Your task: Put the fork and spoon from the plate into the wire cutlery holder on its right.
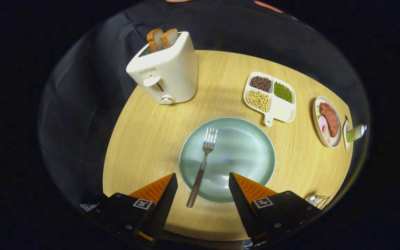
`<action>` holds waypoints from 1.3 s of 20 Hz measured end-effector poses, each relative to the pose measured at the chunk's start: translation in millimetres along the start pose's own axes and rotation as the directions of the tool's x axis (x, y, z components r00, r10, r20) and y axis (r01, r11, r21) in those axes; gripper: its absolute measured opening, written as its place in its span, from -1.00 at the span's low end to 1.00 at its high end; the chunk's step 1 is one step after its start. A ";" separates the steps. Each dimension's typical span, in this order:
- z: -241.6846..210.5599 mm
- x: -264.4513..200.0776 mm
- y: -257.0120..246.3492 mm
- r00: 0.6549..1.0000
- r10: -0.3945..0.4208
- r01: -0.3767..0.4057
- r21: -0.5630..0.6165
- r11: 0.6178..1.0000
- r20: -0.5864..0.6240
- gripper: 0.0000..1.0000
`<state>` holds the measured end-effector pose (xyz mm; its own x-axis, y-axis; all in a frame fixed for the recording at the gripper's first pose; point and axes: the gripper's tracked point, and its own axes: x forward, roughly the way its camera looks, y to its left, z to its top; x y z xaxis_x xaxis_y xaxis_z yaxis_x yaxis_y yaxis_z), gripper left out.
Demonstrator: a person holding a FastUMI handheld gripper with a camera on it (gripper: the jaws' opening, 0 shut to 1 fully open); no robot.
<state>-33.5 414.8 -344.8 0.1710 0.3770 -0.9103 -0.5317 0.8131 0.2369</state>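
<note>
A pale green round plate lies on the round wooden table just ahead of my fingers. A fork with a brown handle lies across the plate's left part, tines pointing away, its handle end hanging over the near rim between my fingers. My gripper is open and holds nothing; its left fingertip sits left of the fork handle, its right fingertip over the plate's near edge. The wire cutlery holder peeks out just right of my right finger, with the top of a metal utensil showing in it.
A white toaster with two bread slices stands beyond the plate to the left. A white divided dish of beans lies beyond the plate on the right. Further right sit a small plate of food and a small bottle near the table edge.
</note>
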 end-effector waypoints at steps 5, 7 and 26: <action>-3.6 32.7 -5.6 0.996 -0.026 0.030 0.050 0.998 -0.082 0.62; -4.6 45.1 -3.3 0.993 -0.028 0.036 0.068 0.997 -0.111 0.45; 4.3 18.3 -21.9 1.000 0.009 -0.010 0.142 0.990 0.012 -0.92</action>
<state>-15.1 405.8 -365.2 0.1762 0.3892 -0.9041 -0.4106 0.8638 0.2918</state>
